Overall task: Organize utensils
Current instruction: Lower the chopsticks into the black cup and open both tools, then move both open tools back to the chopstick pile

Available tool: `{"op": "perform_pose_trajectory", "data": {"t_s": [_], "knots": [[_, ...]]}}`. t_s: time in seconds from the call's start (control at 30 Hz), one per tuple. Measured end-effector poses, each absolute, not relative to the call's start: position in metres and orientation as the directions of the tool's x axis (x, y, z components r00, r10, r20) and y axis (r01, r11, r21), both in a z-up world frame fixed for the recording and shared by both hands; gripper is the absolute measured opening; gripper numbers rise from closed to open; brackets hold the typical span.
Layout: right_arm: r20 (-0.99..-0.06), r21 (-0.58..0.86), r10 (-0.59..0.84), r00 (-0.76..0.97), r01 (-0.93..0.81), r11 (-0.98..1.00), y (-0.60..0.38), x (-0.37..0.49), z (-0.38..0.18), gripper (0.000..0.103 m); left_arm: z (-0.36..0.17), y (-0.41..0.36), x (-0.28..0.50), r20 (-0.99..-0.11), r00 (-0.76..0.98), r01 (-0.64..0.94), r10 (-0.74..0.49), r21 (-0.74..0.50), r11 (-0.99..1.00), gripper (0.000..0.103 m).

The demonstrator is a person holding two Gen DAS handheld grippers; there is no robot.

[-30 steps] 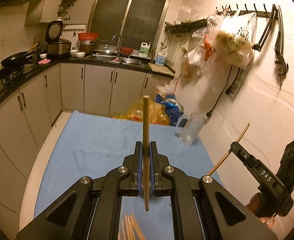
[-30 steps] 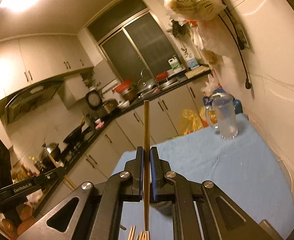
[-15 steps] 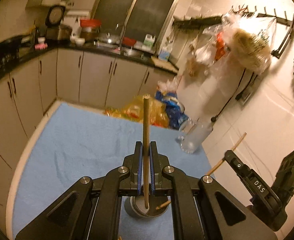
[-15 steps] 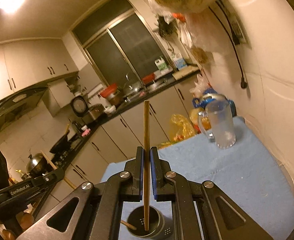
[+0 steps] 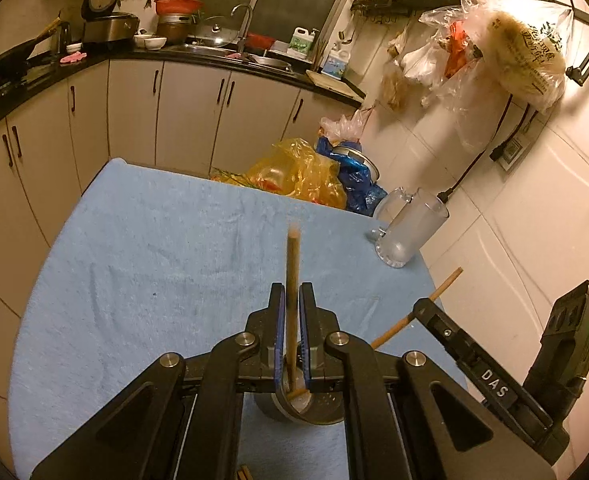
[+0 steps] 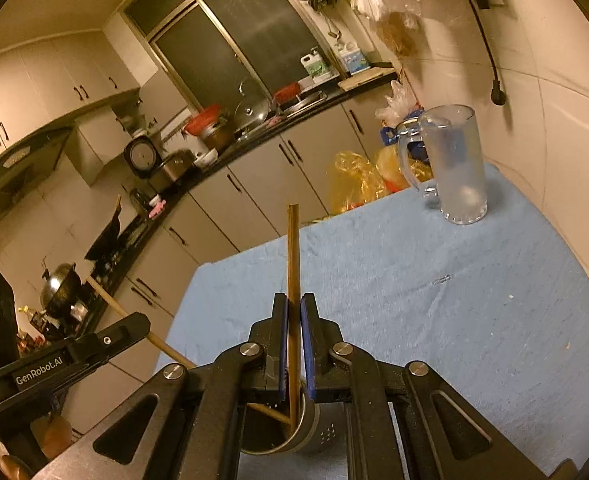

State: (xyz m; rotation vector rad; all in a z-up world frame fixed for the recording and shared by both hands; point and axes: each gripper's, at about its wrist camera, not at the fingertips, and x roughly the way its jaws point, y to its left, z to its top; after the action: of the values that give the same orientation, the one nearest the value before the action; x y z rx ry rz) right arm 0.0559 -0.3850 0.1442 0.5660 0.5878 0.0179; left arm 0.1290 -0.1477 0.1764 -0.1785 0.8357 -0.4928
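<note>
- Your left gripper (image 5: 290, 330) has its blue pads closed to a narrow slot, pinching a wooden chopstick (image 5: 292, 280) that stands upright, its lower tip dipping into the metal utensil holder (image 5: 298, 410) right under the jaws.
- Your right gripper (image 6: 292, 338) is closed just as tight on a second chopstick (image 6: 293, 280), also upright, tip down inside the same holder (image 6: 294, 428).
- The left view alone catches the right gripper (image 5: 426, 306) from the side, its chopstick (image 5: 446, 284) poking out at a slant.
- The right view gives you the reverse: the left gripper (image 6: 134, 326) low on the left with its chopstick (image 6: 106, 298) crossing down toward the holder.
- Only the right view shows the holder's perforated wall; in the left view it is mostly hidden behind the fingers.
- The holder sits on the blue towel (image 5: 154, 272), well apart from the glass mug (image 5: 410, 232) at the far corner near the wall.
- More chopstick ends (image 5: 243, 473) peek in at the bottom edge of the left view.
</note>
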Motion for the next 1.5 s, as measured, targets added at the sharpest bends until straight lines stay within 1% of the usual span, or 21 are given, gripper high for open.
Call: {"op": "perform_pose_trajectory", "data": {"t_s": [0.13, 0.17, 0.23, 0.27, 0.3, 0.5, 0.6, 0.7, 0.83, 1.03, 1.2, 1.3, 1.5], "knots": [[-0.504, 0.509, 0.168, 0.847, 0.135, 0.850, -0.387, 0.049, 0.151, 0.010, 0.179, -0.148, 0.127, -0.664, 0.564, 0.354, -0.491, -0.342, 0.870, 0.008], [-0.499, 0.509, 0.165, 0.850, 0.134, 0.850, -0.387, 0.046, 0.153, 0.010, 0.181, -0.146, 0.125, -0.659, 0.567, 0.356, -0.494, -0.344, 0.869, 0.011], [-0.484, 0.512, 0.162, 0.860, 0.127, 0.850, -0.389, 0.037, 0.160, 0.013, 0.187, -0.144, 0.118, -0.647, 0.578, 0.366, -0.497, -0.339, 0.867, 0.018], [-0.478, 0.510, 0.158, 0.864, 0.127, 0.850, -0.389, 0.033, 0.163, 0.014, 0.190, -0.143, 0.115, -0.642, 0.584, 0.367, -0.496, -0.336, 0.867, 0.024], [-0.473, 0.509, 0.153, 0.867, 0.127, 0.851, -0.389, 0.028, 0.166, 0.014, 0.193, -0.142, 0.112, -0.636, 0.592, 0.367, -0.495, -0.334, 0.868, 0.026], [-0.455, 0.503, 0.170, 0.874, 0.095, 0.859, -0.382, -0.003, 0.177, 0.016, 0.210, -0.129, 0.089, -0.606, 0.614, 0.371, -0.506, -0.344, 0.863, 0.027], [-0.452, 0.501, 0.190, 0.871, 0.072, 0.863, -0.374, -0.021, 0.177, 0.019, 0.214, -0.115, 0.069, -0.596, 0.626, 0.371, -0.503, -0.340, 0.864, 0.030], [-0.468, 0.490, 0.214, 0.857, 0.050, 0.871, -0.363, -0.036, 0.171, 0.023, 0.209, -0.098, 0.046, -0.602, 0.636, 0.364, -0.483, -0.317, 0.876, 0.031], [-0.512, 0.467, 0.244, 0.824, 0.028, 0.884, -0.343, -0.054, 0.153, 0.028, 0.190, -0.075, 0.019, -0.621, 0.625, 0.349, -0.472, -0.318, 0.881, 0.032], [-0.612, 0.444, 0.275, 0.741, 0.035, 0.895, -0.318, -0.072, 0.106, 0.029, 0.133, -0.048, -0.012, -0.696, 0.565, 0.314, -0.444, -0.317, 0.895, 0.032], [-0.669, 0.451, 0.290, 0.684, 0.064, 0.890, -0.310, -0.083, 0.067, 0.029, 0.085, -0.026, -0.026, -0.748, 0.497, 0.268, -0.439, -0.349, 0.898, 0.032], [-0.694, 0.449, 0.295, 0.657, 0.075, 0.890, -0.308, -0.088, 0.052, 0.029, 0.060, -0.014, -0.030, -0.779, 0.453, 0.232, -0.433, -0.366, 0.901, 0.032], [-0.710, 0.444, 0.288, 0.643, 0.092, 0.891, -0.308, -0.092, 0.042, 0.029, 0.035, -0.014, -0.022, -0.820, 0.371, 0.200, -0.435, -0.387, 0.900, 0.032]]}}
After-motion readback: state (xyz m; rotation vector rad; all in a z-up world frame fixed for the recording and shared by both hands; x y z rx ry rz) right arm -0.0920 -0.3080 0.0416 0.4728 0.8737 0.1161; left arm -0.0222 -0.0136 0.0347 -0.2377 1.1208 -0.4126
